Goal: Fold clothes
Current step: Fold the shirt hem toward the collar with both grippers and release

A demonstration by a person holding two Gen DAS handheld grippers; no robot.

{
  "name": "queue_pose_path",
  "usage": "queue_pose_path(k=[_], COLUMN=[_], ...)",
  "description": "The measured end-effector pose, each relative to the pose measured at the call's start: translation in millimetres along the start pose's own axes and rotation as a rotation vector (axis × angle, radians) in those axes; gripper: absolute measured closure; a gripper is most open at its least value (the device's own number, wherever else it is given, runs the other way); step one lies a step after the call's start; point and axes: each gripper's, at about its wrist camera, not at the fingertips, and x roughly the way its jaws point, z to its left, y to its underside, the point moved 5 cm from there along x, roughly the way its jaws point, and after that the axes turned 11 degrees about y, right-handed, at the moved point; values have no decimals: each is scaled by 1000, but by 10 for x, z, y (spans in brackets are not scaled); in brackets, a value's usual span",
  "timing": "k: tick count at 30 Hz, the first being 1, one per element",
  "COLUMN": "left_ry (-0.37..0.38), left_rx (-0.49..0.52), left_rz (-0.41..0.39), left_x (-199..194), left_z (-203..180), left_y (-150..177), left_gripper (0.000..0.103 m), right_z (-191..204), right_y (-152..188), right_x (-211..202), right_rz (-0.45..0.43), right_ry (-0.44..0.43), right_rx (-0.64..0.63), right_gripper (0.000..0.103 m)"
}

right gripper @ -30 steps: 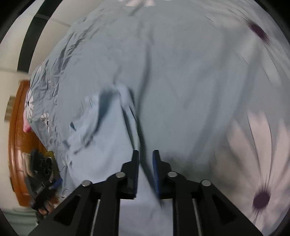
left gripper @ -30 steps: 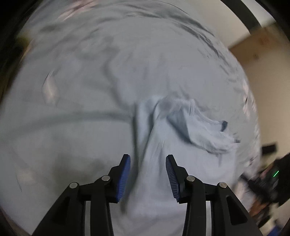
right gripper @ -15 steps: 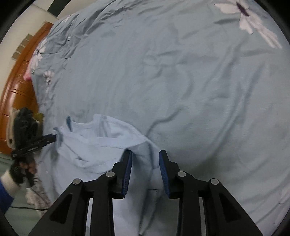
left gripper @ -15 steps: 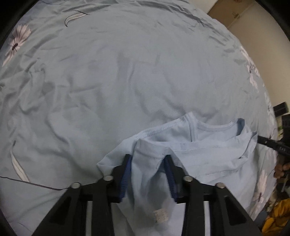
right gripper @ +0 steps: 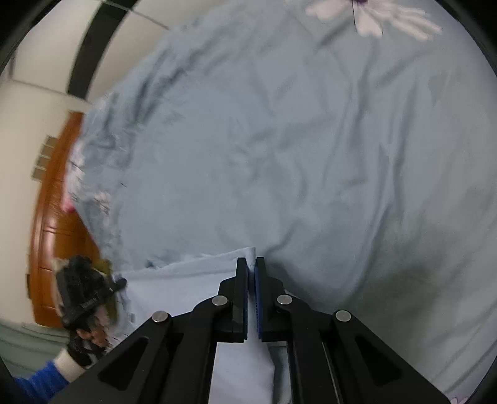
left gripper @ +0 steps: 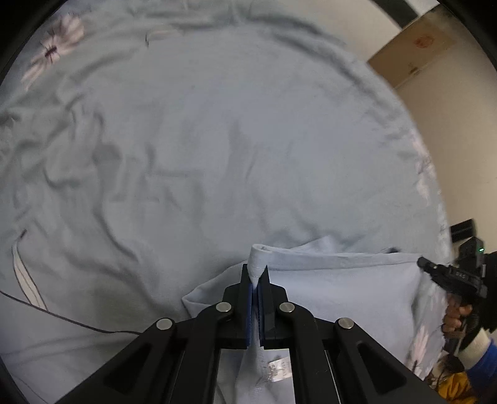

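Observation:
A light blue T-shirt (left gripper: 341,286) hangs stretched between my two grippers above the bed. My left gripper (left gripper: 257,279) is shut on a fold of the shirt's top edge, with a white care label (left gripper: 279,371) hanging below the jaws. My right gripper (right gripper: 251,267) is shut on the other corner of the shirt (right gripper: 186,286). In the left wrist view the right gripper (left gripper: 450,276) and its gloved hand show at the far right. In the right wrist view the left gripper (right gripper: 87,295) shows at the far left.
A grey-blue bed sheet (left gripper: 202,155) with white flower prints (right gripper: 372,15) fills both views, rumpled with creases. A brown wooden door (right gripper: 56,236) stands past the bed's edge. A cardboard box (left gripper: 413,52) sits by the wall at the upper right.
Both grippers have closed from open onto the shirt's top edge and lifted it. The shirt now hangs taut between them instead of lying rumpled on the sheet.

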Motion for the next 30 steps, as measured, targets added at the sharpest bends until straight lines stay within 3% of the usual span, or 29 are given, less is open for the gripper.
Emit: queue_pose_path(k=[8, 9, 12, 16, 18, 19, 21, 22, 24, 27, 29, 30], left_ry=[-46, -64, -116, -208, -200, -194, -151, -131, -99, -48, -22, -21], left_rx=[-30, -40, -69, -165, -178, -183, -151, -129, -79, -28, -25, -21], left_rz=[61, 57, 45, -54, -115, -144, -160, -151, -103, -34, 9, 31], left_x=[105, 65, -61, -481, -695, -797, -878, -794, -532, -209, 17, 172], left_z=[57, 73, 121, 292, 194, 141, -76, -225, -593, -1008, -1191, -1347], left_y=[-3, 2, 17, 22, 126, 184, 408, 305, 395, 642, 853, 878], left_gripper=[96, 92, 64, 61, 55, 47, 41, 40, 40, 42, 53, 70], right_z=[-106, -99, -98, -293, -380, -411, -446, -446, -421, -430, -506, -539], right_y=[12, 6, -5, 87, 241, 341, 582, 703, 928, 1176, 1256, 1282], right_x=[94, 96, 28, -285, -430, -476, -537, -542, -487, -330, -245, -216], right_rz=[30, 33, 24, -35, -33, -20, 13, 32, 79, 131, 143, 145], right_ry=[50, 62, 127, 223, 186, 147, 56, 12, -57, -62, -65, -75], right_rx=[43, 38, 14, 8, 33, 51, 96, 117, 146, 170, 215, 237], right_gripper=[99, 99, 94, 81, 78, 72, 64, 62, 61, 61, 61, 61])
